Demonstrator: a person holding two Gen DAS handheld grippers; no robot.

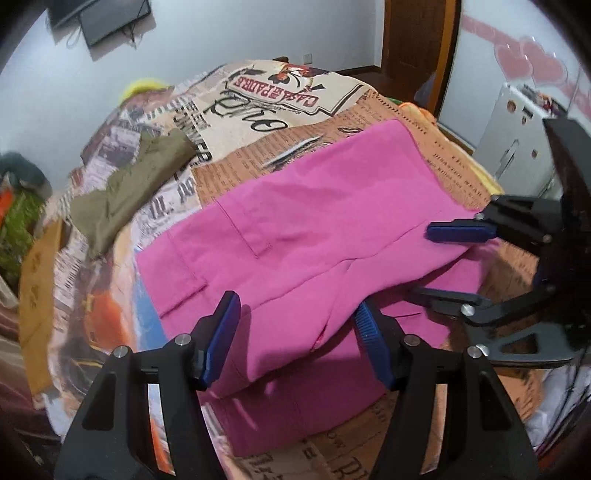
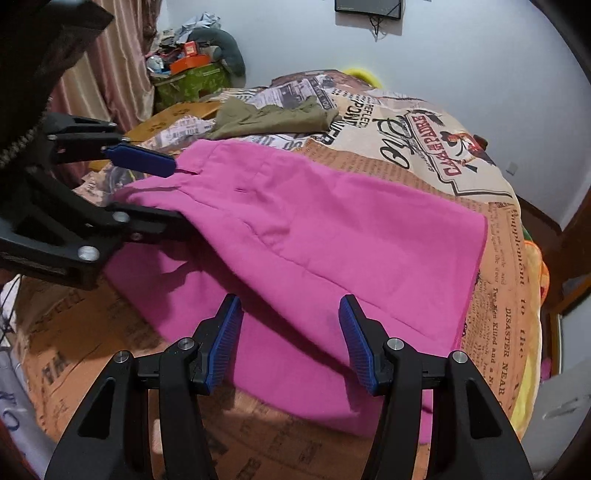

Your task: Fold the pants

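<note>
pants, bright pink, partly folded over

One pink pants, one olive garment, two tools, one wall-mounted screen.

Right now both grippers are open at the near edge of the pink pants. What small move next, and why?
Probably close both on the lifted edge. The pink pants lie half folded on the printed bedspread, the upper layer raised. The left gripper and the right gripper straddle that fold, jaws apart, gripping nothing, so closing secures it for the next fold.
</note>
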